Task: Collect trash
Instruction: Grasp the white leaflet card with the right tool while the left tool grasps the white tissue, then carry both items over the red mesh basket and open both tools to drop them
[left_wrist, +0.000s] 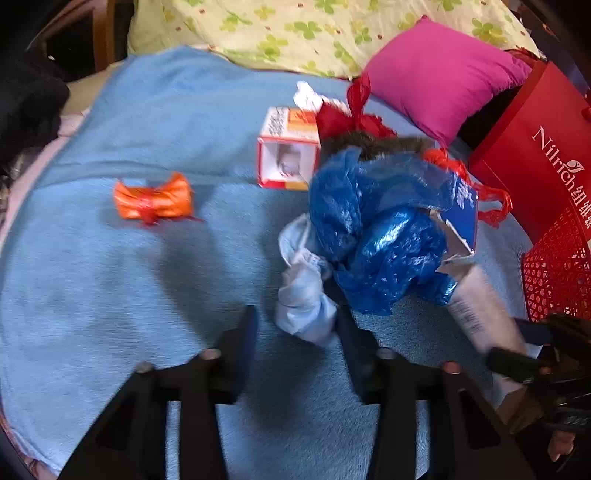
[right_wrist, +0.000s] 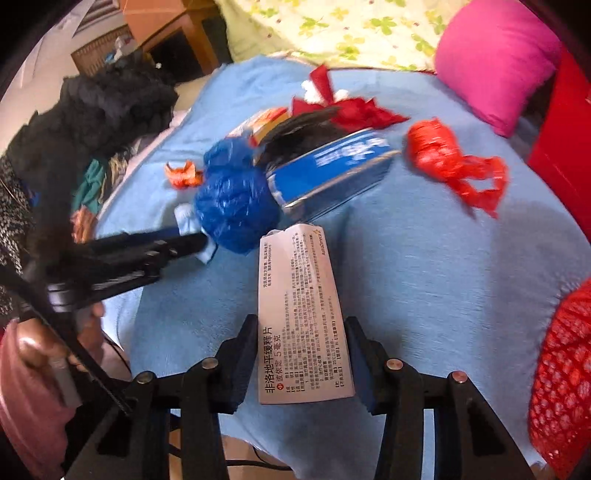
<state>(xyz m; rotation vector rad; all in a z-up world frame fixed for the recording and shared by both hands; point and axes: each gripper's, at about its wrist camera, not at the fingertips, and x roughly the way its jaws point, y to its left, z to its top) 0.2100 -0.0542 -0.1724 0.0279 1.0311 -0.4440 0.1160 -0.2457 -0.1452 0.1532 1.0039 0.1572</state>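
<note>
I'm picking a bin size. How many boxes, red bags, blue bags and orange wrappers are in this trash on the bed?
Boxes: 3 (white box, blue box, red-and-white box)
Red bags: 2 (near red bag, far red bag)
Blue bags: 1 (blue bag)
Orange wrappers: 1 (orange wrapper)
Total: 7

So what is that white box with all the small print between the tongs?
The long white cardboard medicine box is printed with dense Chinese text in black and a small red mark near its closer end. It lies flat on the light blue blanket, lengthwise between the two fingers of the right tongs, which look shut on its closer end. Its far end points at the crumpled blue plastic bag, with no clear gap between them.
</note>
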